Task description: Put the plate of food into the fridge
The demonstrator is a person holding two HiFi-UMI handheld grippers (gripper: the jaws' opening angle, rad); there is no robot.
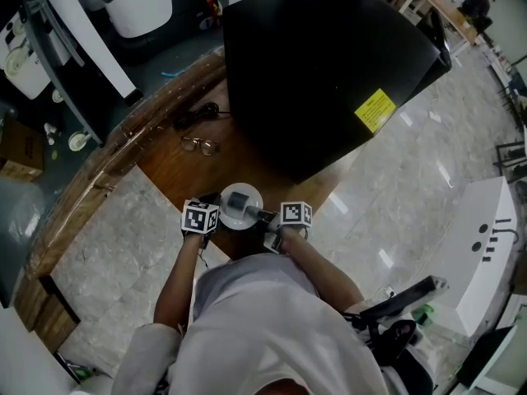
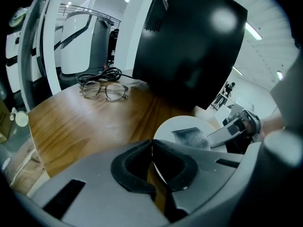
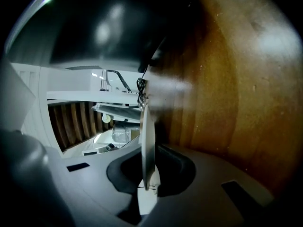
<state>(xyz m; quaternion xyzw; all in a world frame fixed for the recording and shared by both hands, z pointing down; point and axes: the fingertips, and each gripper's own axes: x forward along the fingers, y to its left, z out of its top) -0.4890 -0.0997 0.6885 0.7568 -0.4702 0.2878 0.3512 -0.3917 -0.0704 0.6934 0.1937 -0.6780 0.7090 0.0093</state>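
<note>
My forearms reach forward, close together. My left hand-held gripper (image 2: 151,143), tilted down, pinches the plate (image 1: 247,189) by its left rim. My right hand-held gripper (image 3: 147,174), nearly level, clamps the right rim. The plate is at the bench (image 1: 247,159) edge, before the black fridge (image 1: 329,64).

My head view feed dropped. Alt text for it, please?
From above, a person grips a white plate of grey food by opposite rims, left gripper and right gripper both shut on it, at a wooden table. A black fridge stands on the table just beyond the plate; glasses and a black cable lie left of the fridge.
</note>
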